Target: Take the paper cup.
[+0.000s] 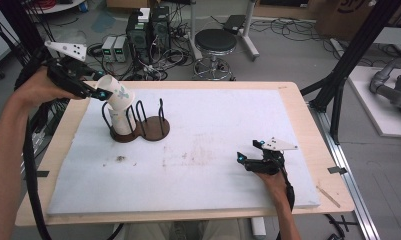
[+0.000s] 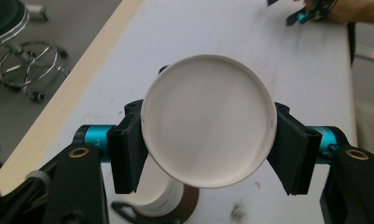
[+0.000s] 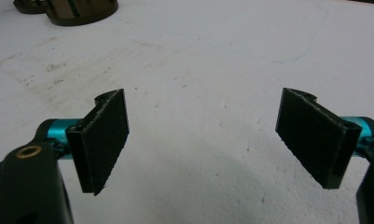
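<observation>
Left tongs (image 2: 208,154) are clamping a cup (image 2: 208,119), tilted just above the cup (image 1: 120,120) in the rack (image 1: 138,127); right tongs (image 1: 250,156) are resting released, well apart.

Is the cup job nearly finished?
About halfway. One cup already stands in the holder. The left hand-held gripper grips a second cup, tilted above it. The holder's other ring is unfilled, and the right hand-held gripper rests open.
</observation>
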Available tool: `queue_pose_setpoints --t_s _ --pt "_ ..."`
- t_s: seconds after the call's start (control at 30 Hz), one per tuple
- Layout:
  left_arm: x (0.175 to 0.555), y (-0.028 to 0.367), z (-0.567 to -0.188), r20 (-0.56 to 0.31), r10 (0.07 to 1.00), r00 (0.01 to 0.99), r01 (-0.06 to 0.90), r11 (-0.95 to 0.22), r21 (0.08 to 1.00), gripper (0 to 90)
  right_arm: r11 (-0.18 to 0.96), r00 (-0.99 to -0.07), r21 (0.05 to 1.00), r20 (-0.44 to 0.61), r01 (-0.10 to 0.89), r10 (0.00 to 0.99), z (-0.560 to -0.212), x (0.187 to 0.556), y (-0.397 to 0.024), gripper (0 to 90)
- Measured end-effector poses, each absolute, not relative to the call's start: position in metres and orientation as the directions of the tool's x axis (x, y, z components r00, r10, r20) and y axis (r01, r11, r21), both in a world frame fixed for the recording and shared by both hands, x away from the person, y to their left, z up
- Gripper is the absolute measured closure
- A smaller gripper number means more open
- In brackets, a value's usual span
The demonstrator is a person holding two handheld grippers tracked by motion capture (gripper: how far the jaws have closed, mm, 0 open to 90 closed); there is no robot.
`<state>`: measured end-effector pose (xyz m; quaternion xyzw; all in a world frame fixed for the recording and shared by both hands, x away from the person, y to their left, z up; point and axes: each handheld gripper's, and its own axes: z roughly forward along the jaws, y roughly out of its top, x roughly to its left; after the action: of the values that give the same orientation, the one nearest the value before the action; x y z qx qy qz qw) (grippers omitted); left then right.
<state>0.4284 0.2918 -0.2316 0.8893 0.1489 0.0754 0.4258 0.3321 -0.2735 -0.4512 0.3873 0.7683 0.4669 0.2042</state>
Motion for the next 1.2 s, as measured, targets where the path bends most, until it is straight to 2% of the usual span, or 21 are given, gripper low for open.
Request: queue_pose_setpoints --t_s 0.3,0.57,0.9,1.2 --pt "0.395 0.268 -0.258 0.010 0.242 0.970 0.119 -0.510 0.852 35.4 0.265 -0.616 0.874 0.048 0.407 0.786 -0.451 0.332 -0.274 17.5" --pt "0.373 0.251 -0.287 -0.022 0.231 0.973 0.107 -0.362 0.926 35.4 0.264 -0.616 0.874 0.049 0.408 0.786 -0.451 0.332 -0.274 17.5" --pt "0.350 0.237 -0.320 -0.050 0.248 0.967 0.113 -0.244 0.963 35.4 0.264 -0.615 0.875 0.049 0.407 0.787 -0.451 0.332 -0.273 17.5" --pt "0.342 0.223 -0.354 -0.047 0.249 0.967 0.101 -0.210 0.972 35.4 0.261 -0.615 0.873 0.054 0.411 0.787 -0.451 0.332 -0.273 17.5"
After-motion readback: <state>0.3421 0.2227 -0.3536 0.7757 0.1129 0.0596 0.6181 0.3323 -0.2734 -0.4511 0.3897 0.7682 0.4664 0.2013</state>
